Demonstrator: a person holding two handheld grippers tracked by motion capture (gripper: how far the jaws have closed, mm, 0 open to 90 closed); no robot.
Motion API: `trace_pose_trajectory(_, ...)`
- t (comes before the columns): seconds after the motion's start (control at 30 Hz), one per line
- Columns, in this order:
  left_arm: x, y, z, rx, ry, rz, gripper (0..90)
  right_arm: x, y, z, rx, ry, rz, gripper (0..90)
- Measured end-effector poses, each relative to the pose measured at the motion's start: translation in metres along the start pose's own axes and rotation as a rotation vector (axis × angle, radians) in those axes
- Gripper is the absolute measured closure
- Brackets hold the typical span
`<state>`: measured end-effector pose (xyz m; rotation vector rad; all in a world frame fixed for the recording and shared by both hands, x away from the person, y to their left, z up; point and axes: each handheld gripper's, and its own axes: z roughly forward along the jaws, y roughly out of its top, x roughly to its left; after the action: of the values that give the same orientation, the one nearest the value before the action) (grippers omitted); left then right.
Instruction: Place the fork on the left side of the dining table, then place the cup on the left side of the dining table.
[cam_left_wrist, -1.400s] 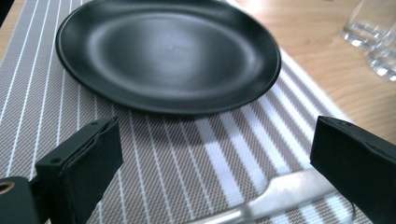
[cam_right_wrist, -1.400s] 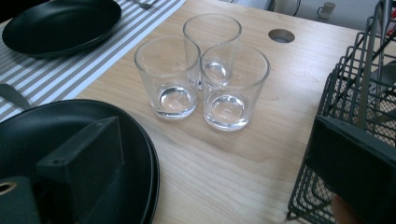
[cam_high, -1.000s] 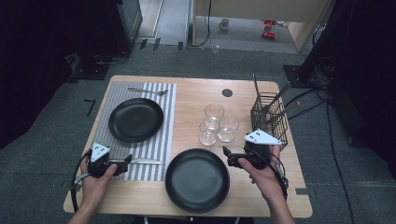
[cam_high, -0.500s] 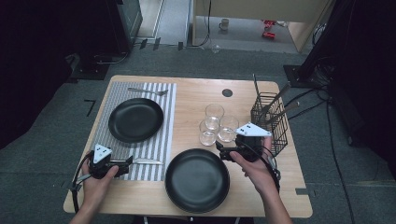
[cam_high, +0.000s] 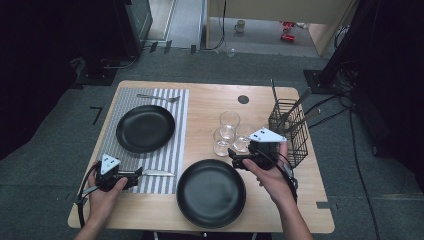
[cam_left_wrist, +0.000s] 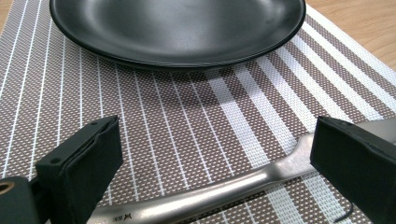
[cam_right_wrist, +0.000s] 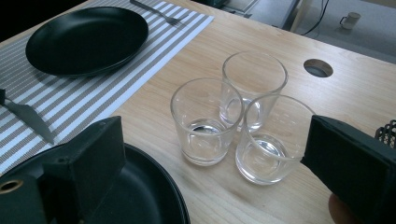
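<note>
Right gripper (cam_right_wrist: 210, 154), jaws wide apart and empty, faces three clear tumbler glasses (cam_right_wrist: 206, 122) clustered at its twelve o'clock, nearest one just ahead. Left gripper (cam_left_wrist: 210, 172), jaws likewise spread, straddles the steel table knife (cam_left_wrist: 224, 193) lying crosswise on the striped placemat (cam_left_wrist: 187, 116).

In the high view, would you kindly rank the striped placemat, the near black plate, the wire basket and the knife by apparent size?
1. striped placemat
2. near black plate
3. wire basket
4. knife, partly covered by the left gripper, so its rank is less sure.
</note>
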<state>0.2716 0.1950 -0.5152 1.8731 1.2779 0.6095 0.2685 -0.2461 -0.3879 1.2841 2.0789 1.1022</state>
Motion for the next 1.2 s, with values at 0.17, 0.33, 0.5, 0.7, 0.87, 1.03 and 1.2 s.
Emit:
trace_pose_trajectory(0.17,0.000,0.000,0.000,-0.001,0.000,-0.001,2.4,0.003,0.002,0.002,0.001,0.004,-0.002,4.9)
trace_pose_trajectory(0.33,0.000,0.000,0.000,0.001,-0.001,-0.001,2.4,0.004,0.004,0.004,0.003,0.007,-0.003,4.9)
trace_pose_trajectory(0.5,0.000,0.000,0.000,0.003,-0.002,0.001,2.4,0.005,0.005,0.006,0.003,0.012,-0.007,4.9)
trace_pose_trajectory(0.7,0.000,0.000,0.000,0.003,-0.002,0.000,2.4,0.008,0.007,0.010,0.000,0.021,-0.005,5.3)
trace_pose_trajectory(0.87,0.001,0.000,0.000,0.003,-0.004,0.001,2.4,0.013,0.008,0.017,-0.001,0.023,-0.016,7.1)
trace_pose_trajectory(1.03,0.001,0.000,0.000,0.003,-0.005,0.004,2.4,0.016,0.009,0.025,-0.007,0.015,-0.030,11.3)
trace_pose_trajectory(1.2,0.001,0.000,0.000,0.001,-0.004,0.003,2.4,0.017,0.007,0.035,-0.004,0.024,-0.043,14.3)
